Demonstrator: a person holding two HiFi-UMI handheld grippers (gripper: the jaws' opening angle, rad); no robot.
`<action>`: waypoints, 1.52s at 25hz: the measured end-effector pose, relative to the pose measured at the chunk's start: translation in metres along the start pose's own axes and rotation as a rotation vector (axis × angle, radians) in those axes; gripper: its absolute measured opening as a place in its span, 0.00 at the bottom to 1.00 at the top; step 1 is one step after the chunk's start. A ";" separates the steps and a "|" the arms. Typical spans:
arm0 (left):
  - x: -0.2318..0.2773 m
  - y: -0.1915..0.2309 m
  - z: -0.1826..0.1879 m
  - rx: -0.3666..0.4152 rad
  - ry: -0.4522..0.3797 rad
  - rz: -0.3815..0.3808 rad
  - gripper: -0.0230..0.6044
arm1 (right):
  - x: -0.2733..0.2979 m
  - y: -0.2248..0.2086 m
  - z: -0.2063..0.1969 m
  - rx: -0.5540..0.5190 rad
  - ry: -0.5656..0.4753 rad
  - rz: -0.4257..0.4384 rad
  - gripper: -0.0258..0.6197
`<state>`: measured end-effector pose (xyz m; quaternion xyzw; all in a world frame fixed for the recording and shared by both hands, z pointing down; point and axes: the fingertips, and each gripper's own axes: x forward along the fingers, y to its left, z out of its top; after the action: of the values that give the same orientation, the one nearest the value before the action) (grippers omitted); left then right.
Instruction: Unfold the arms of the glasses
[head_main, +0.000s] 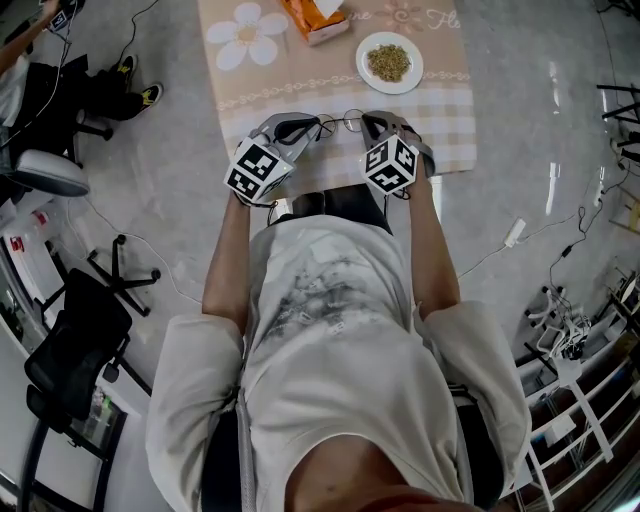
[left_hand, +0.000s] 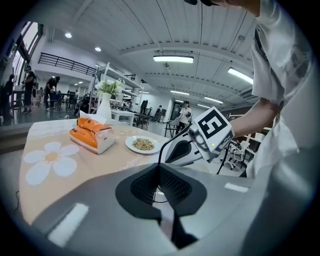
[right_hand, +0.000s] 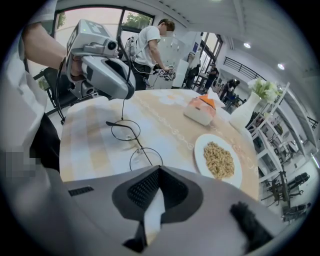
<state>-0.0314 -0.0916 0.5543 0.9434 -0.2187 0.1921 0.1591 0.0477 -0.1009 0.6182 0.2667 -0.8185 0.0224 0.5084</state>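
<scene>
Person sits at the table (head_main: 445, 130) with a checked and floral cloth, one hand-held gripper in each hand, both low over the near edge. The glasses (right_hand: 135, 144), thin round wire frame, are between the two grippers, close to the near table edge, with the lenses just above or on the cloth; contact can't be told. Left gripper (head_main: 312, 124) has its jaws pressed together on one thin black arm of the glasses; from the right gripper view that arm runs straight up from the far lens into its tips. Right gripper (head_main: 368, 120) has its jaws pressed together on the other arm, which runs from the near lens into its pads. The grippers are near each other but not touching. Farther back on the table are a white plate (head_main: 389, 62) of grain, an orange tissue box (head_main: 315, 18) and a white vase (right_hand: 244, 114) with flowers, all well apart from the glasses
</scene>
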 end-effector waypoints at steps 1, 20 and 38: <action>-0.001 0.001 0.000 -0.015 -0.007 0.004 0.05 | 0.000 0.000 0.000 0.003 -0.001 -0.001 0.06; 0.004 0.002 -0.004 -0.061 -0.013 -0.048 0.05 | -0.006 0.001 0.016 0.012 -0.063 -0.051 0.07; 0.006 0.000 0.002 -0.051 -0.017 -0.051 0.05 | -0.018 0.040 0.048 -0.115 -0.146 0.035 0.19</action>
<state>-0.0261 -0.0948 0.5550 0.9459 -0.2009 0.1744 0.1858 -0.0039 -0.0743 0.5896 0.2236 -0.8579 -0.0350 0.4612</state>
